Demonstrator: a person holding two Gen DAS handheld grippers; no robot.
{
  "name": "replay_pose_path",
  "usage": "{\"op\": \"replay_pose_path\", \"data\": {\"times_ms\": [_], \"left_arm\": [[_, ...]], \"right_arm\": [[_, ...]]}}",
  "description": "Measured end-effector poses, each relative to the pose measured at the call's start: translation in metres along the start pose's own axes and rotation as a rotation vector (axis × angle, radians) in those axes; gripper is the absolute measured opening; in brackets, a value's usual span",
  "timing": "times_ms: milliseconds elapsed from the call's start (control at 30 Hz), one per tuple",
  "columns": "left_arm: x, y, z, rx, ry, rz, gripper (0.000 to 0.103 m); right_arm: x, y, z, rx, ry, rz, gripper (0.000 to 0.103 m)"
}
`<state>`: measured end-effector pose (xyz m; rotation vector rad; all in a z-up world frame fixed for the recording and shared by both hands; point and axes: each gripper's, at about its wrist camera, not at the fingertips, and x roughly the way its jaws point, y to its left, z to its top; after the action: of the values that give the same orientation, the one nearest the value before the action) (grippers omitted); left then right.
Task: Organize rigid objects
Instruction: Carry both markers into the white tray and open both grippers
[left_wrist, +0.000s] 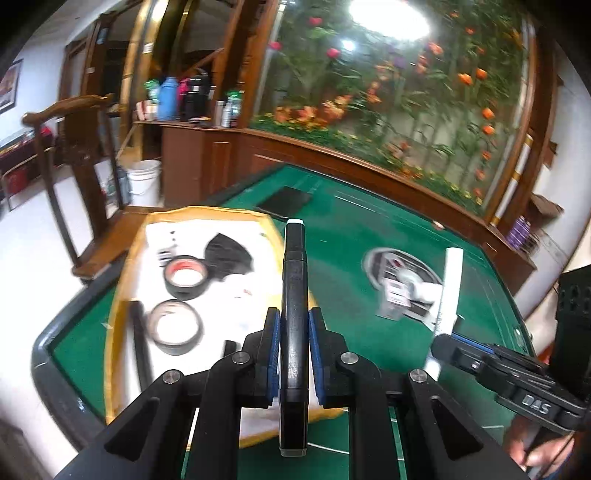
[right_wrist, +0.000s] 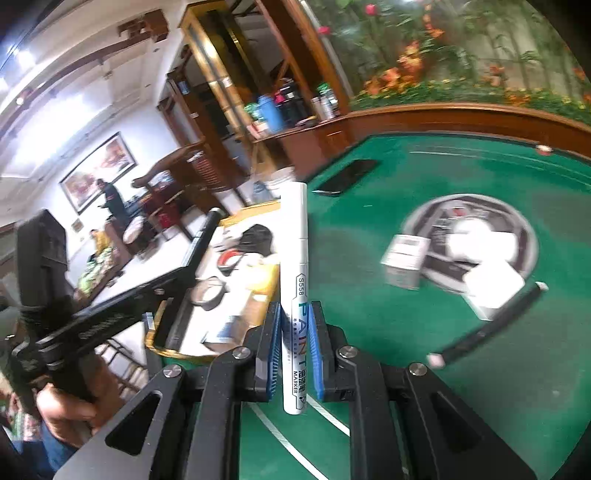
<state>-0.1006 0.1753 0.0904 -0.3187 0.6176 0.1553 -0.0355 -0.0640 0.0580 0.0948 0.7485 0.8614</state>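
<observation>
My left gripper (left_wrist: 293, 325) is shut on a black marker (left_wrist: 293, 280) with a white tip, held above the green table beside the yellow-rimmed tray (left_wrist: 118, 295). My right gripper (right_wrist: 293, 317) is shut on a white paint marker (right_wrist: 293, 258), held upright over the table. In the left wrist view the right gripper (left_wrist: 445, 334) and its white marker (left_wrist: 448, 288) show at the right. In the right wrist view the left gripper (right_wrist: 192, 269) with its black marker (right_wrist: 207, 229) shows at the left, over the tray (right_wrist: 162, 345). Another black marker (right_wrist: 487, 325) lies on the felt.
The tray holds two tape rolls (left_wrist: 186, 277) (left_wrist: 175, 326), a black strip (left_wrist: 138, 343) and a black fan-shaped piece (left_wrist: 229, 253). Small white boxes (right_wrist: 404, 258) (right_wrist: 493, 284) lie on the table's round centre plate (right_wrist: 517, 229). A dark phone (left_wrist: 286, 201) lies at the far side.
</observation>
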Motion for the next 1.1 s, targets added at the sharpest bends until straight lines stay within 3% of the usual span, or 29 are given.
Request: {"op": "replay_pose_path", "data": {"times_ms": [333, 533, 767, 1100], "left_arm": [[0.003, 0.054, -0.005, -0.091, -0.009, 0.092, 0.015], [0.013, 0.073, -0.016, -0.121, 0.019, 0.118, 0.015], [0.022, 0.083, -0.023, -0.142, 0.044, 0.12, 0.015], [0.032, 0.088, -0.029, -0.158, 0.073, 0.125, 0.015]], "right_arm": [[0.052, 0.056, 0.027, -0.004, 0.072, 0.118, 0.014], [0.101, 0.072, 0.031, 0.043, 0.174, 0.162, 0.014], [0.152, 0.085, 0.03, 0.072, 0.266, 0.145, 0.014], [0.188, 0.085, 0.024, 0.072, 0.333, 0.105, 0.014]]}}
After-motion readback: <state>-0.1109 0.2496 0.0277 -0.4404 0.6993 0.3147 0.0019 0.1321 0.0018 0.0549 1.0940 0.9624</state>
